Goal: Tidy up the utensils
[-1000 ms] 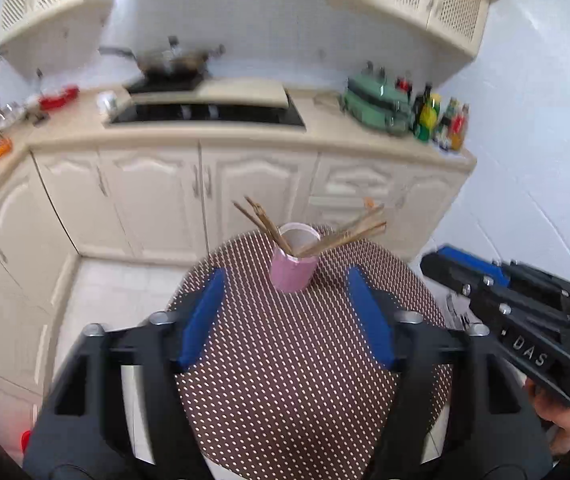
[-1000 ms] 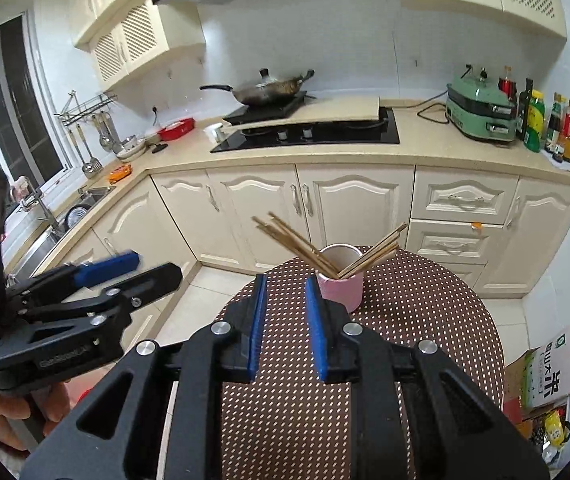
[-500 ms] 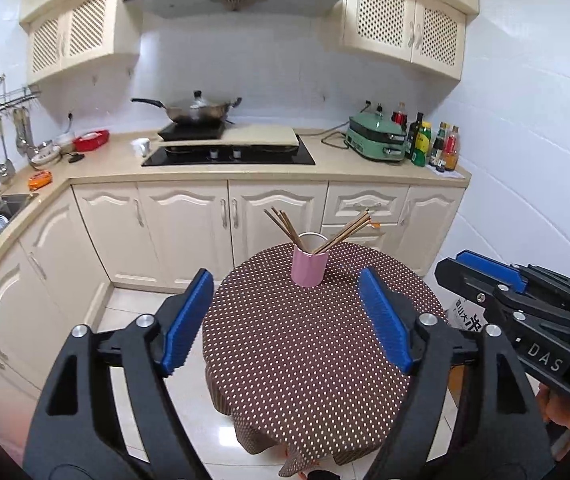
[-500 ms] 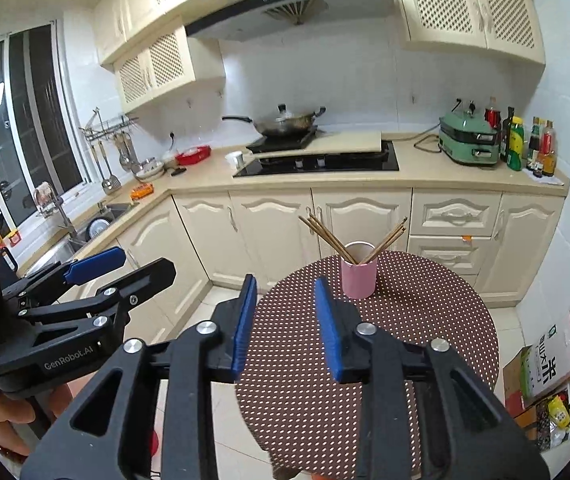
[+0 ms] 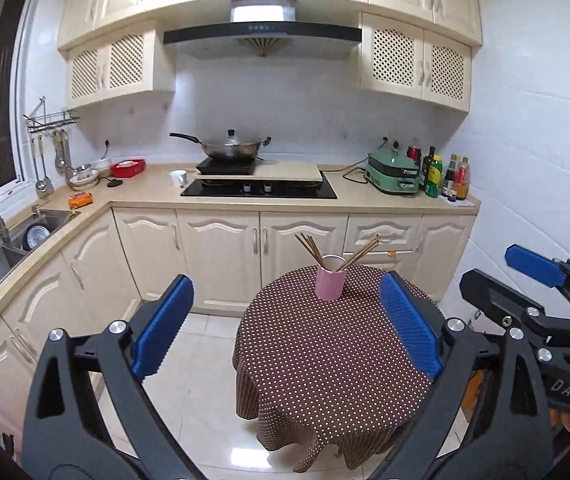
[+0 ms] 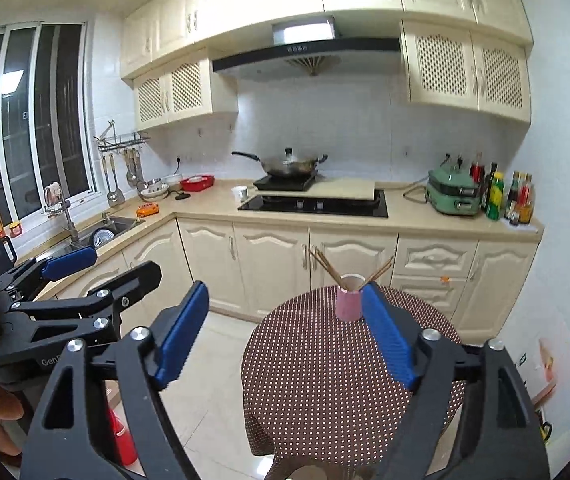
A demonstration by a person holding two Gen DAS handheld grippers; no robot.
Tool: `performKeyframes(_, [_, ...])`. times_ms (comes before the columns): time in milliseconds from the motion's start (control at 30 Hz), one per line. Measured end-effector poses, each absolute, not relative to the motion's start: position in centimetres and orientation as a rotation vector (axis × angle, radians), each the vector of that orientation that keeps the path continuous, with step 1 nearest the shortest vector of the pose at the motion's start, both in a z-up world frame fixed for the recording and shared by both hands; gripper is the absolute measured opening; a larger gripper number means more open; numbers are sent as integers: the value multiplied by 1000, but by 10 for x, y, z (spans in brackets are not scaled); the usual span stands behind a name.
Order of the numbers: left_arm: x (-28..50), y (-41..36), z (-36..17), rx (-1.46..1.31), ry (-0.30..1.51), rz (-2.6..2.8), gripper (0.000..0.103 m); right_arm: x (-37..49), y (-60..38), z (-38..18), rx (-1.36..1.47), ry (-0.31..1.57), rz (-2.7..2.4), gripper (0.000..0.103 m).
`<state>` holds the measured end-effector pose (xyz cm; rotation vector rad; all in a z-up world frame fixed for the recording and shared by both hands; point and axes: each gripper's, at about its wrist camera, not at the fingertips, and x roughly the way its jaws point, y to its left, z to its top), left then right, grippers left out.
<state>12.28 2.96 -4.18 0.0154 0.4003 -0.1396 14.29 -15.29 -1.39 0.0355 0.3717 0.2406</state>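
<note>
White tiled walls (image 5: 285,100), cream cabinets (image 5: 221,256) along the far side, a lit hood (image 5: 263,32) over the hob (image 5: 259,190), window (image 6: 37,120) left, glossy pale floor (image 5: 213,332).

In the right wrist view a blue pad (image 6: 385,336) covers the pink cup's (image 6: 348,304) right edge, the tablecloth's (image 6: 325,392) near edge is cut off, and counter-corner bottle labels (image 6: 519,200) are unreadable.

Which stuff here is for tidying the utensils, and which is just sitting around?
For the job:
- chopsticks
- pink cup holding them
- left gripper, right gripper, both open and empty

Just around:
- wok
- green cooker
- bottles
- sink
</note>
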Motion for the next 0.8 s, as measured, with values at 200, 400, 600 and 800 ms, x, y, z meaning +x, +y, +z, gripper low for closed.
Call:
performKeyframes(200, [95, 31, -33, 24, 366, -105, 93, 127, -158, -7, 32, 336, 250, 88])
performKeyframes(400, [74, 28, -24, 6, 333, -74, 94, 112, -161, 0, -16, 308, 268, 92])
performKeyframes(600, [57, 20, -16, 4, 311, -46, 96, 96, -171, 8, -18, 278, 295, 93])
performKeyframes(800, [39, 10, -10, 30, 296, 3, 97, 82, -177, 13, -10, 253, 314, 94])
